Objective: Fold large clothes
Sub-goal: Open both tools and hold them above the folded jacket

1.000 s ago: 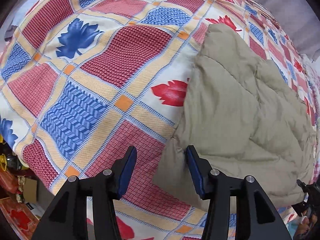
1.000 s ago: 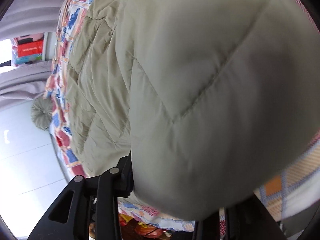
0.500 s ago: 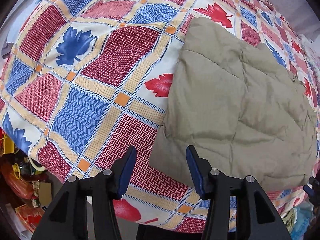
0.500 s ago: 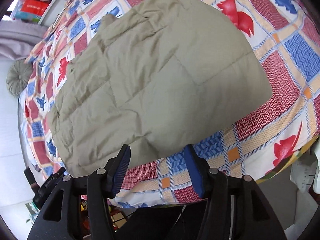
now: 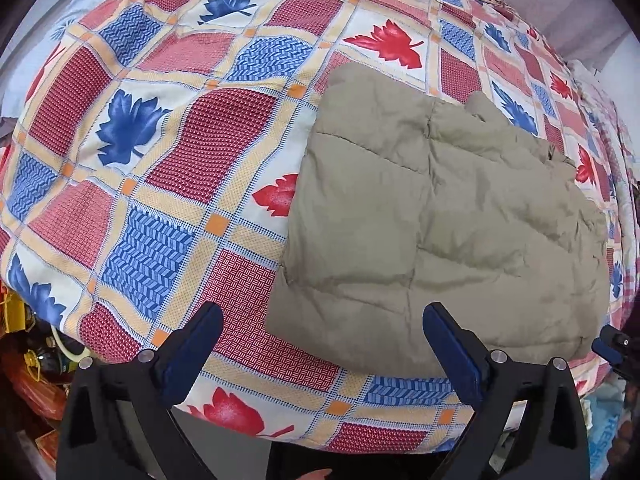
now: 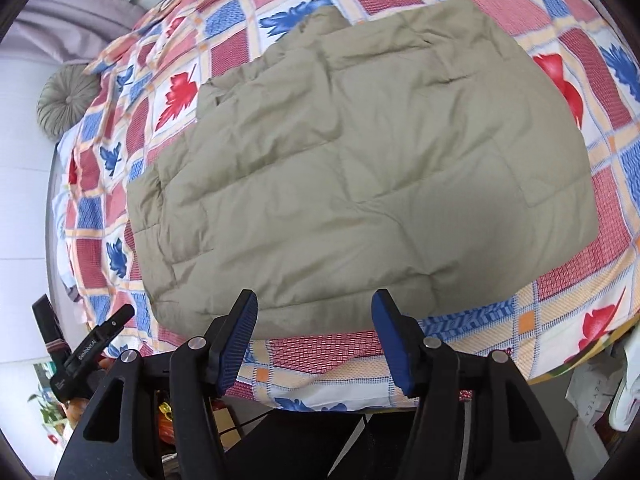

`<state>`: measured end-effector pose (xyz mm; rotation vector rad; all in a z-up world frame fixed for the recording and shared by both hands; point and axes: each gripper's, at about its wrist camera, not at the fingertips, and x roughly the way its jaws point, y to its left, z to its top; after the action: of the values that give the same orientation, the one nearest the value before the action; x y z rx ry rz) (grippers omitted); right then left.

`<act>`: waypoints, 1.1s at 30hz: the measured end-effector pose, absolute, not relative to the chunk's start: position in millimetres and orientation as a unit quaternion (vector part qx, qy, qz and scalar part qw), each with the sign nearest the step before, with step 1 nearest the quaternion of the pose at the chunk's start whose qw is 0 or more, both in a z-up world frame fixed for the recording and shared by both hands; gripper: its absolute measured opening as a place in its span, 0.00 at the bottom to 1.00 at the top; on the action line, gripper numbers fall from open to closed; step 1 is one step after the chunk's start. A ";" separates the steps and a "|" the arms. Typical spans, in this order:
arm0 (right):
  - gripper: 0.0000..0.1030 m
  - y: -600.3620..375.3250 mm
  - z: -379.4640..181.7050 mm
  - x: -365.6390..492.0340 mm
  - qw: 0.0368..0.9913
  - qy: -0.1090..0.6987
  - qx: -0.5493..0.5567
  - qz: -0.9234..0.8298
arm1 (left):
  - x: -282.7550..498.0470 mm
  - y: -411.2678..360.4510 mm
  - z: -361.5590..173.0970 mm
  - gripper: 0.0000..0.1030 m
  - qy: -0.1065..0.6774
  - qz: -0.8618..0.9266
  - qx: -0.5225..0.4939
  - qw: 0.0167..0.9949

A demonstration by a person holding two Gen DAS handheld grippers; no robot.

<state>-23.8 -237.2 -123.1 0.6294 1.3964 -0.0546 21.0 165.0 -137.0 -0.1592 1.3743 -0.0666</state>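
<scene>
folded padded jacket (image 5: pixel 436 216) flat on patterned bedspread (image 5: pixel 168 168), near front edge.
left gripper (image 5: pixel 320 344) and right gripper (image 6: pixel 314 336) spread wide, empty, clear of near hem; bare bedspread left of jacket.

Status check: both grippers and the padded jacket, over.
Left gripper open, empty. Right gripper open, empty. Olive quilted jacket lies folded on patterned bedspread. Nothing on the jacket.
</scene>
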 end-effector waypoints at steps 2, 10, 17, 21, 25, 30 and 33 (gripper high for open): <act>0.62 -231.4 -121.8 -21.1 0.722 0.635 0.273 -0.022 | 23.0 163.2 -135.5 0.98 0.631 -0.034 -0.071 0.771; 0.93 -203.5 -116.5 -12.8 0.742 0.628 0.234 0.006 | 28.8 156.1 -144.7 0.99 0.640 -0.052 -0.068 0.763; 1.00 -181.2 -120.1 -9.9 0.745 0.628 0.222 0.030 | 37.5 153.6 -151.7 0.99 0.635 -0.046 -0.040 0.770; 1.00 -178.5 -134.1 -4.8 0.727 0.646 0.231 0.033 | 42.8 153.0 -163.1 0.99 0.644 -0.070 -0.051 0.760; 1.00 -175.0 -143.3 0.1 0.721 0.647 0.243 0.042 | 49.7 158.9 -172.0 0.99 0.639 -0.080 -0.064 0.762; 1.00 -166.9 -153.3 2.9 0.720 0.647 0.244 0.059 | 68.4 184.0 -187.3 0.99 0.643 -0.115 -0.121 0.748; 1.00 -165.4 -163.0 2.4 0.715 0.652 0.246 0.062 | 77.2 194.2 -205.8 0.99 0.654 -0.161 -0.160 0.722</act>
<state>2.4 -165.4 -163.0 0.5446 1.4442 0.1374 77.2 194.2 -205.8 -0.3537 1.4439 -0.3557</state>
